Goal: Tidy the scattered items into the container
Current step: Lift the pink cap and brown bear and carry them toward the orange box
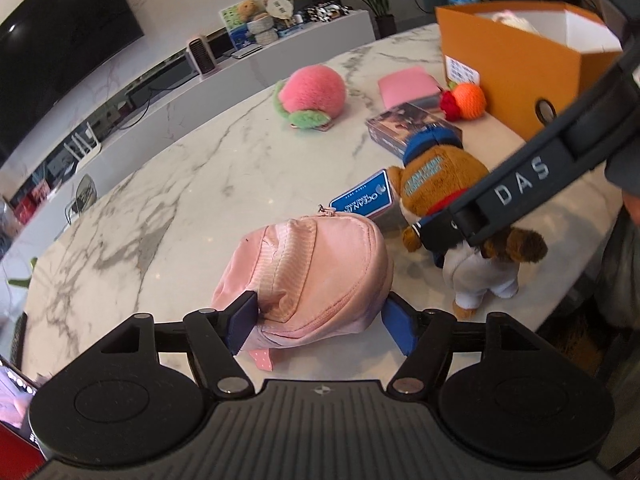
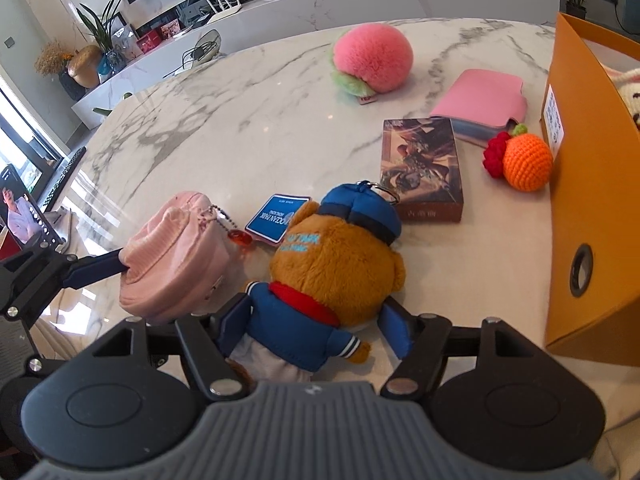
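My left gripper (image 1: 318,322) is shut on a small pink pouch (image 1: 312,268) that rests on the marble table (image 1: 180,184); its left finger presses into the fabric. The pouch also shows in the right wrist view (image 2: 176,256). My right gripper (image 2: 316,324) has its fingers on both sides of a brown teddy bear (image 2: 336,264) in a blue jacket and cap, lying on the table; the bear also shows in the left wrist view (image 1: 444,184). The orange container box (image 2: 592,200) stands at the right with a white knitted toy inside.
On the table lie a pink plush peach (image 2: 372,60), a pink case (image 2: 484,96), a dark picture box (image 2: 420,168), a crocheted orange with a red berry (image 2: 520,160) beside the container, and a blue tag (image 2: 276,218). A phone (image 2: 24,216) stands at the left edge.
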Demonstrator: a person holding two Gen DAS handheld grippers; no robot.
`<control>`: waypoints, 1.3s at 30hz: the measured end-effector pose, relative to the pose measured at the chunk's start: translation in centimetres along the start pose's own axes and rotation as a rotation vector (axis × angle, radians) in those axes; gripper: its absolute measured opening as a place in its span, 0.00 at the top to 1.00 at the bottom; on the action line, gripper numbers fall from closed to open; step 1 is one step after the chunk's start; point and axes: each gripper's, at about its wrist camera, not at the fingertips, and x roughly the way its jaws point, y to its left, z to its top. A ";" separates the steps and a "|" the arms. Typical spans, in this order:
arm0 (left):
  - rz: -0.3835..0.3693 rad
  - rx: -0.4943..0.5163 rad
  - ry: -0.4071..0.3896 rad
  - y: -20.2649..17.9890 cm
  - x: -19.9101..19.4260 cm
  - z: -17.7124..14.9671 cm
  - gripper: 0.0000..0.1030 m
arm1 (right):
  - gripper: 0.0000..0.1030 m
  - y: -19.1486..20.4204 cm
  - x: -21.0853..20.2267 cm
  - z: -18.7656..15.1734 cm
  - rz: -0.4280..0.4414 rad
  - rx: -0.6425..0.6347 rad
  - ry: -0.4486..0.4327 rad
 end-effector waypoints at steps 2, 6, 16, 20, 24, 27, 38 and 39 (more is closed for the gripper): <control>0.016 0.040 0.007 -0.5 0.2 -0.1 0.20 | 0.29 0.0 -0.1 -0.1 0.002 0.000 0.001; 0.071 0.157 0.019 -2.1 0.6 -0.4 0.18 | 0.28 -0.2 -0.2 -0.3 -0.001 0.008 0.003; 0.126 0.276 -0.052 -4.2 1.0 -0.4 0.13 | 0.22 -0.4 -0.3 -0.4 0.002 0.029 0.015; 0.124 0.287 -0.048 -4.4 2.0 -0.5 0.12 | 0.22 -0.5 -0.1 -0.4 0.002 0.030 0.021; 0.119 0.261 -0.041 -4.2 2.9 -0.5 0.13 | 0.22 -0.6 0.0 -0.4 -0.002 0.032 0.028; 0.092 0.216 -0.046 -3.6 2.9 -0.5 0.20 | 0.22 -0.9 0.1 -0.4 0.003 0.044 0.032; 0.041 0.095 -0.066 -2.2 1.9 -0.3 0.38 | 0.34 -1.2 0.1 -0.6 0.016 0.060 0.033; 0.044 0.089 -0.066 -2.2 1.8 -0.3 0.39 | 0.35 -1.2 0.0 -0.6 0.016 0.059 0.031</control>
